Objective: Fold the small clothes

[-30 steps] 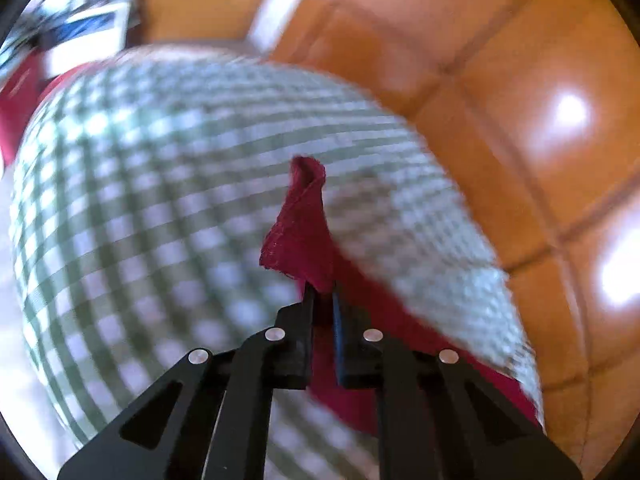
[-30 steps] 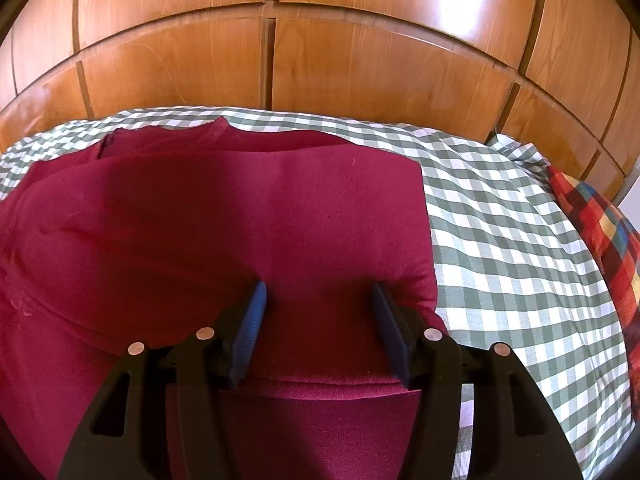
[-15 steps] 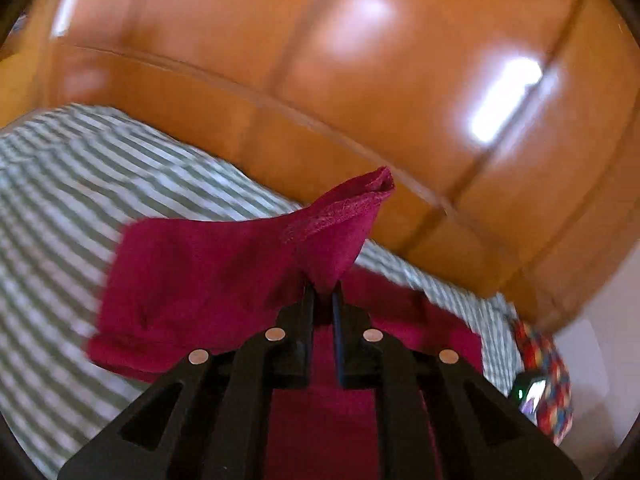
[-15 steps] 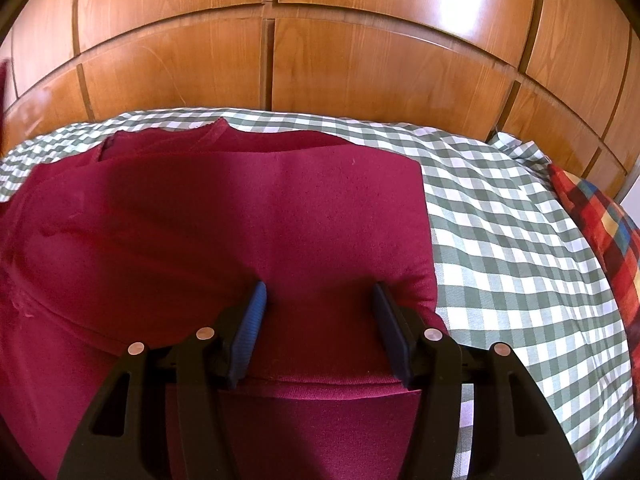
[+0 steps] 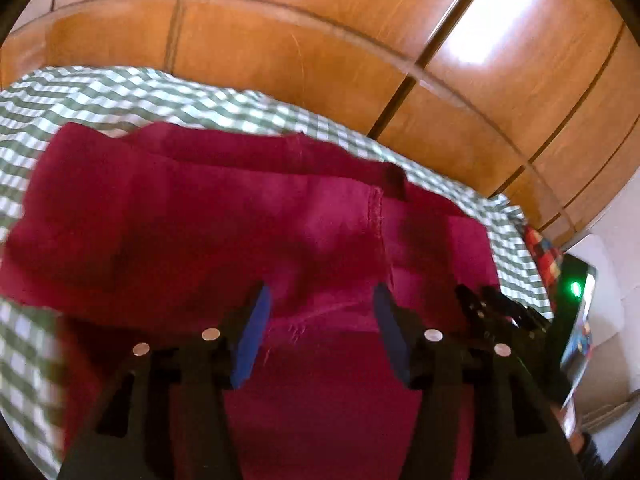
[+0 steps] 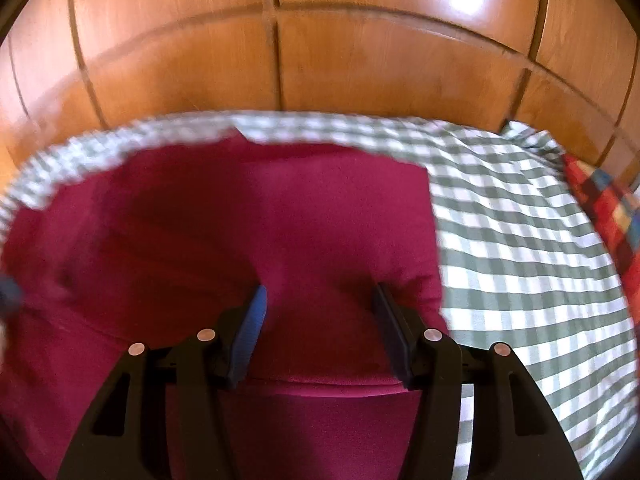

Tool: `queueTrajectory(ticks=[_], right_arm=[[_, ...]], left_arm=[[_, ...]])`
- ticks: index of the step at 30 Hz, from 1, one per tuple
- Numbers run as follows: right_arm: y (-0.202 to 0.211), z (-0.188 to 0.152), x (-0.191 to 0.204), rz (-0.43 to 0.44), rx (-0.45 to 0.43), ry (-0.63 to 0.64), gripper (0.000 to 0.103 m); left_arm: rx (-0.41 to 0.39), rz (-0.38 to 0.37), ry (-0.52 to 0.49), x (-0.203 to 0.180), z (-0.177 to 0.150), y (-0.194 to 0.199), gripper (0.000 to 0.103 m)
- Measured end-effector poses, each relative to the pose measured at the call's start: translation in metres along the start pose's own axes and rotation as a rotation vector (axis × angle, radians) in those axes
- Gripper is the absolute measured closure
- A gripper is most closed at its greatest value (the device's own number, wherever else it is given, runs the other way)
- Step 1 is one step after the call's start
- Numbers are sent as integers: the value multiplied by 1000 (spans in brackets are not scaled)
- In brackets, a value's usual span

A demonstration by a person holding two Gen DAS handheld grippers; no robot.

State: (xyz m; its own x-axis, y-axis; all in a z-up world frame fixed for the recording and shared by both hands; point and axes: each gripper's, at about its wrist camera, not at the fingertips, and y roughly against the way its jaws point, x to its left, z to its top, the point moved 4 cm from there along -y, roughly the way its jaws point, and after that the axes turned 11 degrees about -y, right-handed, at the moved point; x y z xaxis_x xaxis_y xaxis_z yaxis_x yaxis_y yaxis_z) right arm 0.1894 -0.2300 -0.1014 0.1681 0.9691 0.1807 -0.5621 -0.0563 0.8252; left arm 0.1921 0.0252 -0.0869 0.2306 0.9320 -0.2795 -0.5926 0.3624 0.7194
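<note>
Now both tools angled down over the red garment (image 5: 224, 216): my left gripper (image 5: 320, 300) wide, right gripper (image 6: 320, 296) wide, neither holding cloth.

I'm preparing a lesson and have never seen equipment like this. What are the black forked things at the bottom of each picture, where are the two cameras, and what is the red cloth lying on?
There is no robot here: a person holds a two-finger gripper in each hand, and a fisheye camera on each one looks forward along its fingers. The black prongs are those fingers. One picture comes from the left gripper, the other from the right gripper. Both are open and hold nothing; their jaws stand apart just over the cloth. The dark red garment, partly folded over itself, lies on a green-and-white checked sheet, with wooden panelling behind. A multicoloured checked cloth lies at the far right. The left view also shows the right gripper's black frame at its right edge.
</note>
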Motion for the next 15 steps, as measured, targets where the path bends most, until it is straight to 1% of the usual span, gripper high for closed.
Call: queueTrajectory(ticks=[2, 3, 4, 6, 8, 9, 10, 11, 12, 13, 14, 15], right_arm=[[16, 9, 15, 132, 1, -36, 49], [21, 12, 29, 233, 32, -54, 49], [22, 13, 38, 291, 61, -61, 49], [19, 13, 66, 383, 117, -50, 49], [10, 9, 89, 436, 182, -36, 49], [2, 5, 100, 443, 224, -30, 49], [-11, -1, 115, 422, 269, -7, 51], [-19, -5, 125, 401, 291, 15, 59], [-24, -8, 130, 382, 305, 38, 84], [-27, -11, 138, 341, 302, 81, 92], [-24, -11, 141, 325, 282, 100, 94], [-13, -7, 143, 341, 248, 112, 95]], left_arm=[[-19, 20, -2, 5, -10, 12, 51], [-35, 37, -4, 10, -15, 21, 52], [-41, 55, -5, 15, -18, 26, 52], [-40, 108, 5, 29, -27, 32, 54], [-36, 141, 31, 45, -33, 34, 55], [-30, 152, 50, 52, -36, 34, 55], [-24, 154, 73, 59, -39, 33, 55], [-17, 155, 93, 65, -42, 31, 55], [-12, 160, 101, 68, -43, 29, 55], [-5, 172, 105, 72, -45, 26, 55], [-1, 180, 108, 73, -45, 22, 56], [2, 183, 114, 75, -47, 20, 56]])
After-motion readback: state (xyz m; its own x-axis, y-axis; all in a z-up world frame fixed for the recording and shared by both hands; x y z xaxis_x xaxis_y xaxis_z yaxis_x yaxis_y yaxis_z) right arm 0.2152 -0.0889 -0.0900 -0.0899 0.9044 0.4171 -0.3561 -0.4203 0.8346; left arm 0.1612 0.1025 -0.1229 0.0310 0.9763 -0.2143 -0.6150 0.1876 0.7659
